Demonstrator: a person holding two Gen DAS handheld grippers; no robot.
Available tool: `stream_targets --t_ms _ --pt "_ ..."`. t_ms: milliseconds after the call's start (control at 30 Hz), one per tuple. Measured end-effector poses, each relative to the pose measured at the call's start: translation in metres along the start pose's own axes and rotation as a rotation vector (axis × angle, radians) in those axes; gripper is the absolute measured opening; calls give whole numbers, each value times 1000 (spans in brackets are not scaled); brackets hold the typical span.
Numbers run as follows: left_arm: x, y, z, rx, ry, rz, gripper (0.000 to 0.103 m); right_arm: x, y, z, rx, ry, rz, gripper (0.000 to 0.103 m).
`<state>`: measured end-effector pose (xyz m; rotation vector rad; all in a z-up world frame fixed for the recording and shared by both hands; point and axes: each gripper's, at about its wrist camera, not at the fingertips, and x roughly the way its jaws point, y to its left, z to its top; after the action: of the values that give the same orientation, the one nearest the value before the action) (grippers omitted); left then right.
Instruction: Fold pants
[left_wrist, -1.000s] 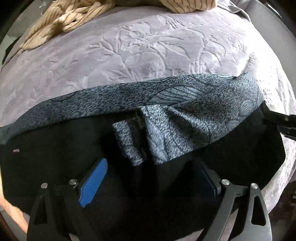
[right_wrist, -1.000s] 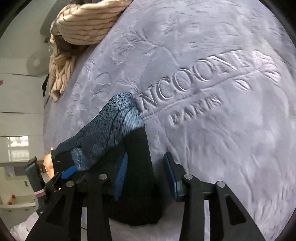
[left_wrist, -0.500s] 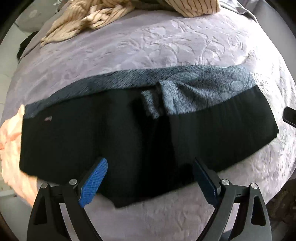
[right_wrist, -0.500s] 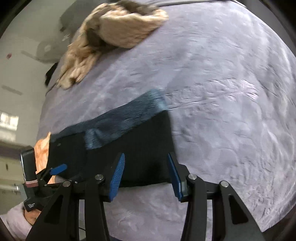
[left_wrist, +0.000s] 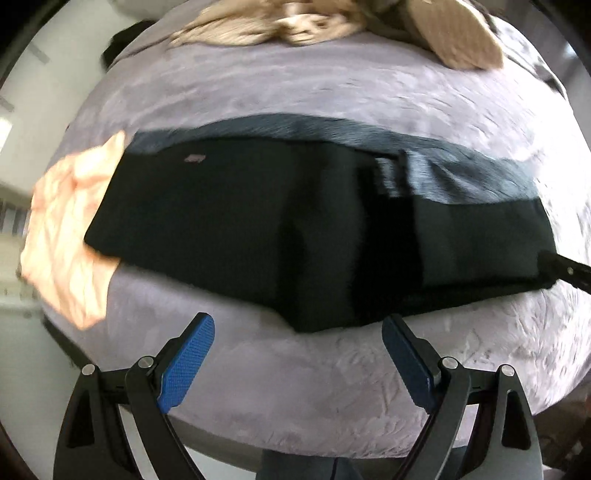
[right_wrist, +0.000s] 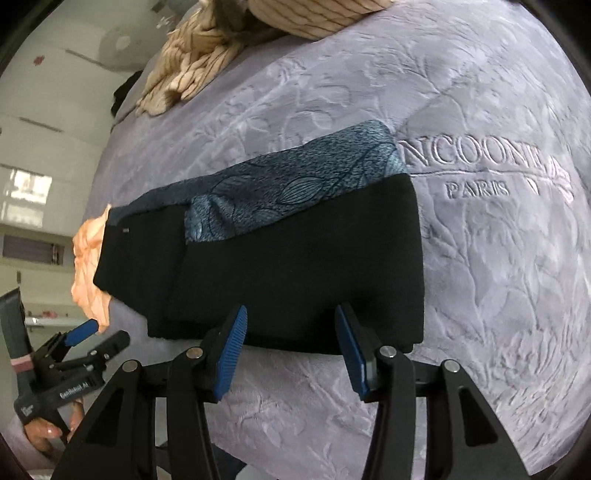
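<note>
Pants (right_wrist: 295, 266) are lying folded into a long black band across the embossed lilac bedspread (right_wrist: 480, 295), with a strip of blue-grey leaf-patterned fabric (right_wrist: 314, 184) showing along the far edge and a small pale label near the left end. Just beyond the right end of the band, raised lettering is standing out of the bedspread. An orange garment (left_wrist: 70, 236) is peeking out from under the left end of the pants, and a heap of beige striped clothing (right_wrist: 207, 55) is sitting well apart at the far side of the bed. The left gripper (left_wrist: 297, 349) is hanging over bare bedspread just in front of the near edge of the pants, its fingers spread wide and grasping nothing. The right gripper (right_wrist: 290, 332) is hovering at the near edge of the right half, its blue pads (right_wrist: 231, 354) having just been drawing apart, released, with no cloth pinched between them. In the right wrist view a hand (right_wrist: 44, 432) is gripping the handle of the left gripper at the lower left
</note>
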<state>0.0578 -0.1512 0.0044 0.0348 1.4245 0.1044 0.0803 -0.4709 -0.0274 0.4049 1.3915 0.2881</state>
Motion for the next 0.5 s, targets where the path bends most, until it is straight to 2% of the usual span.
stream_targets --t_ms 167,500 --pt "15 25 2 -59 27 -17 93 -2 11 1 17 -2 -19 55" --pt "39 72 37 14 14 -87 93 18 68 -6 59 -41 -45 55"
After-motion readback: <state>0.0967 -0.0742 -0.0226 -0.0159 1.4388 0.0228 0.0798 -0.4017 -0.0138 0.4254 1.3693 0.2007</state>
